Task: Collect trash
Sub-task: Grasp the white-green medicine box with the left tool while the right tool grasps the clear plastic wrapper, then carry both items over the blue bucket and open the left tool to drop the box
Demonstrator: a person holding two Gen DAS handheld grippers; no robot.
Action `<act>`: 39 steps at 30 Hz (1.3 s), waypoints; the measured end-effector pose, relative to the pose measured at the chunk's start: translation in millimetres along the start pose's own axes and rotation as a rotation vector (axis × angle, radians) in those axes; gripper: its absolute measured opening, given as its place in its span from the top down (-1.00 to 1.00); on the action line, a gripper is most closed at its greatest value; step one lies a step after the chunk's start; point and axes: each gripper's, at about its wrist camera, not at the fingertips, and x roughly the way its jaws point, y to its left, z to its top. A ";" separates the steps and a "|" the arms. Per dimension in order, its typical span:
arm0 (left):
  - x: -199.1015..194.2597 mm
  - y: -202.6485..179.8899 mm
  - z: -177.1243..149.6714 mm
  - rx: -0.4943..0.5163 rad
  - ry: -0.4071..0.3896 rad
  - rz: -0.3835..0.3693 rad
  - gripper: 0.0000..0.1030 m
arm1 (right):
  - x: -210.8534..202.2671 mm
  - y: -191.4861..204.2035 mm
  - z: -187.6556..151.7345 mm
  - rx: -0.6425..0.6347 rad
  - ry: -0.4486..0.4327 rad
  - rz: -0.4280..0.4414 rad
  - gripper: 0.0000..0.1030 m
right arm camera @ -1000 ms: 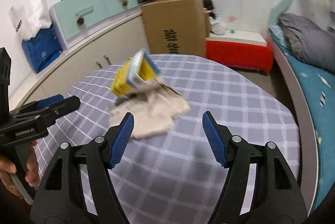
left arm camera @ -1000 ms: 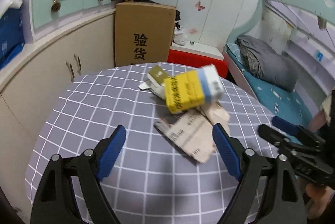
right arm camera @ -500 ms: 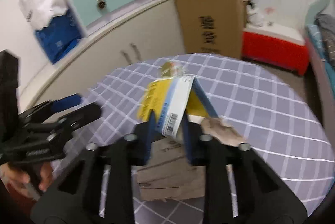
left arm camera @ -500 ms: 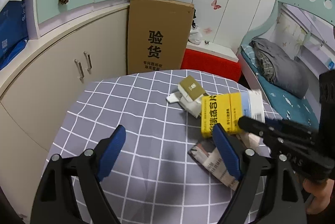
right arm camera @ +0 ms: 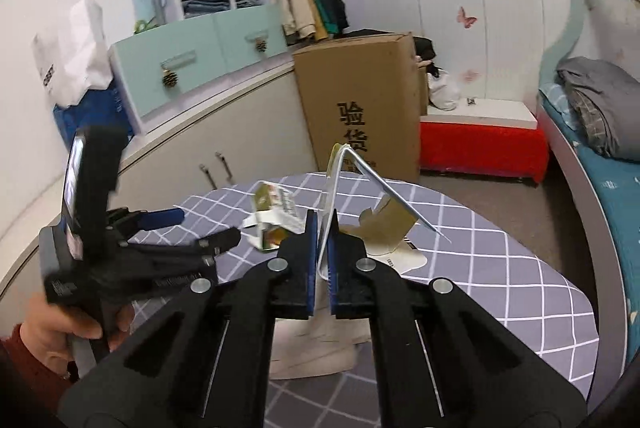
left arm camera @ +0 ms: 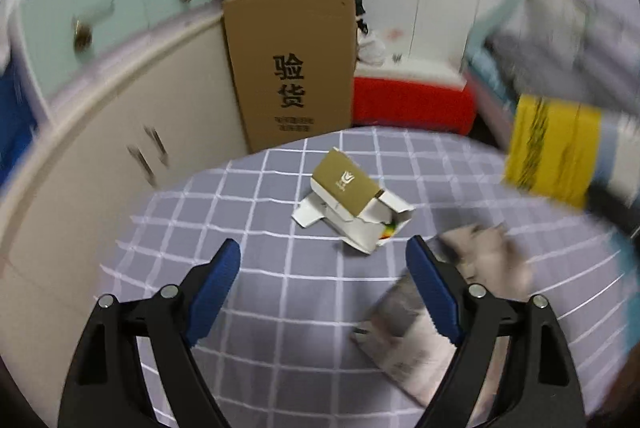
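My right gripper [right arm camera: 323, 260] pinches the flattened yellow box [left arm camera: 560, 151] above the worktop [left arm camera: 280, 292]; left fingers [left arm camera: 216, 288] gape wide. I should centre them over the torn carton [left arm camera: 352, 203] mid-worktop before squeezing.

The round surface [left arm camera: 224, 312] wears a grey cloth with a white grid. Near its middle lies an opened white and gold carton [left arm camera: 352, 203], flaps spread. Toward the right edge lie a crumpled beige paper [left arm camera: 488, 260] and a flat printed wrapper [left arm camera: 404, 344], touching each other.
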 end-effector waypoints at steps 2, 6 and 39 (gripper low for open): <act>11.3 -13.4 -3.3 0.076 0.009 0.056 -0.61 | 3.6 -8.1 -3.6 0.015 -0.001 -0.012 0.91; 22.1 -26.5 0.1 0.112 -0.012 0.106 -0.61 | 12.4 -20.4 -11.6 0.049 0.005 -0.011 0.91; -126.4 -164.8 -6.1 0.180 -0.159 -0.192 0.96 | -138.0 -91.6 -40.8 0.176 -0.131 -0.109 0.90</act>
